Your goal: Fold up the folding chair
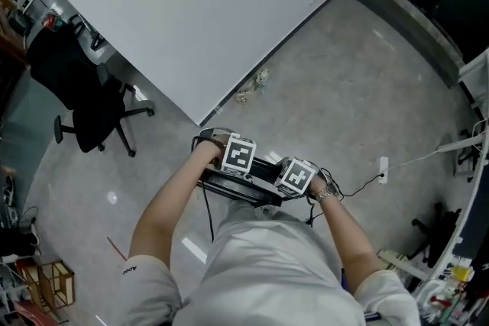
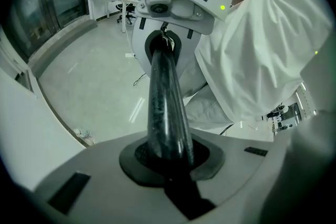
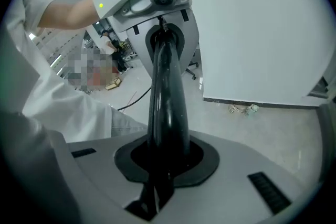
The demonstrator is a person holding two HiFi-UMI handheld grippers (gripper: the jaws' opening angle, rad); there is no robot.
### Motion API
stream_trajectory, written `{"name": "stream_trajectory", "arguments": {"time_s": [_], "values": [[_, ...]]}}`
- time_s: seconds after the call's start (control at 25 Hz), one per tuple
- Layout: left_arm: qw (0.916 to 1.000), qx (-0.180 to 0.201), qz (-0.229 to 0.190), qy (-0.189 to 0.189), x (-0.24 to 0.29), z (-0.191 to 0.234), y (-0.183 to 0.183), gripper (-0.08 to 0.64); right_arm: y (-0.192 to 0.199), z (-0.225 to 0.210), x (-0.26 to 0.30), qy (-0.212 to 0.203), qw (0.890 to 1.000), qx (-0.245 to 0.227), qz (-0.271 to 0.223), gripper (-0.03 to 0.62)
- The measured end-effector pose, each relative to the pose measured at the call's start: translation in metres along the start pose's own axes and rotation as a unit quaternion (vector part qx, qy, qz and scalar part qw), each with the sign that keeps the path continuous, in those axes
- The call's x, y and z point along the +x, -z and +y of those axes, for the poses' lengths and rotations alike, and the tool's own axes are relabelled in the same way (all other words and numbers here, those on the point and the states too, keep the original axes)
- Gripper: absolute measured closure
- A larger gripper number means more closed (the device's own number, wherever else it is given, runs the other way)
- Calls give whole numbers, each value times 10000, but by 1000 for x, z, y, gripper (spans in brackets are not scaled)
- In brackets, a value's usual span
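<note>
The folding chair is a flat black frame held low in front of the person's body, mostly hidden under the two marker cubes. My left gripper and right gripper sit side by side on its top tube. In the left gripper view the black tube runs from my left gripper straight to the right gripper. The right gripper view shows the same tube between my right gripper and the left gripper. Both pairs of jaws are shut on that tube.
A white partition wall stands ahead, with small crumpled litter at its foot. A black office chair is at the left. A power strip and cable lie on the grey floor at the right, and a wooden crate at the lower left.
</note>
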State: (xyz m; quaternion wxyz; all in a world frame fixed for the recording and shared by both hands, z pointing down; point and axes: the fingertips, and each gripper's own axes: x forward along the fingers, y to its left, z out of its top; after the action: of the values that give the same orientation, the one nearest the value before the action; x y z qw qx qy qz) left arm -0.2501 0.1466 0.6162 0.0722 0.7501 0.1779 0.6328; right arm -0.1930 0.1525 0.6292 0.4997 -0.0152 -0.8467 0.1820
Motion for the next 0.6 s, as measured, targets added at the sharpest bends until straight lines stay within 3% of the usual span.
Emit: {"name": "stream_trajectory", "arguments": {"time_s": [0.24, 0.6], "values": [[9985, 527, -68, 120, -4, 14, 20, 486, -19, -6, 11, 266, 9986, 464, 34, 543], [9943, 1037, 4, 265, -8, 44, 15, 490, -16, -31, 4, 485, 9949, 888, -33, 543]]}}
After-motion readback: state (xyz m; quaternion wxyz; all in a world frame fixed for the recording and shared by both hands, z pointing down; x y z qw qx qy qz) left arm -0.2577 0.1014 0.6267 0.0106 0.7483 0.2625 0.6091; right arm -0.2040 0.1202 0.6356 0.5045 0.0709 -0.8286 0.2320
